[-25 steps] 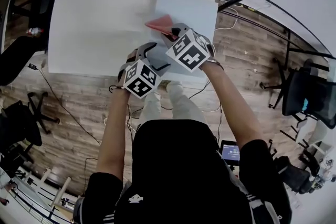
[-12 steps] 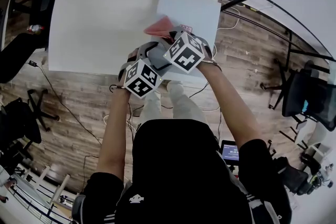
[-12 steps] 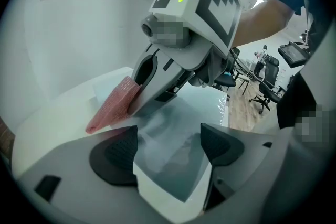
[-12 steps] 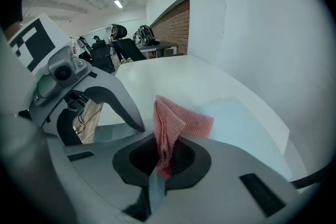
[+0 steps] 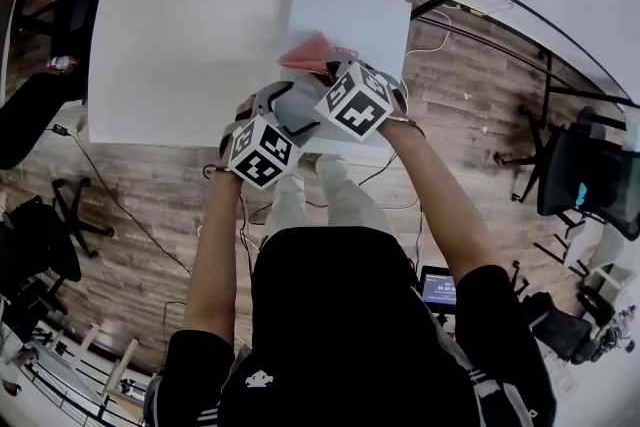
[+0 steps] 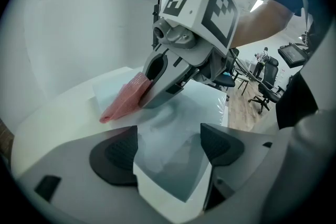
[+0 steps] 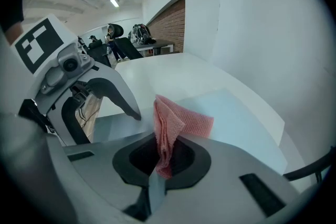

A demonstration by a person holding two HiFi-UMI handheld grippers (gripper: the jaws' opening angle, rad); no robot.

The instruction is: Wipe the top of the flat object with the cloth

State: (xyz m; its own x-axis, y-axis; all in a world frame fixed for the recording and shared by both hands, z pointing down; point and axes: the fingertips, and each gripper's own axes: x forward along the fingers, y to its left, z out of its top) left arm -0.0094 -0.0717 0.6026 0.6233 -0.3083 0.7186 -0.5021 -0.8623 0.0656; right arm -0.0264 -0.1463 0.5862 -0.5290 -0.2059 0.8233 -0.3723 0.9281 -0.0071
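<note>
The right gripper (image 5: 326, 67) has its fingers (image 7: 135, 159) closed on a folded pink cloth (image 7: 178, 120), pinching one end so the rest sticks out ahead and lies on the flat sheet (image 5: 350, 15). The sheet rests on the white table (image 5: 180, 35) at its near right side, with its long axis running away from the person. The cloth touches it close to its left edge, so most of the bare top lies forward and to the right of the right gripper's fingers.

The left gripper (image 6: 168, 147) sits just beside the right one on the near side. Its fingers (image 6: 113, 152) are apart and grip nothing, with the sheet's near corner lying between them. The next stroke likely belongs to the right gripper, sweeping along the sheet's length.
</note>
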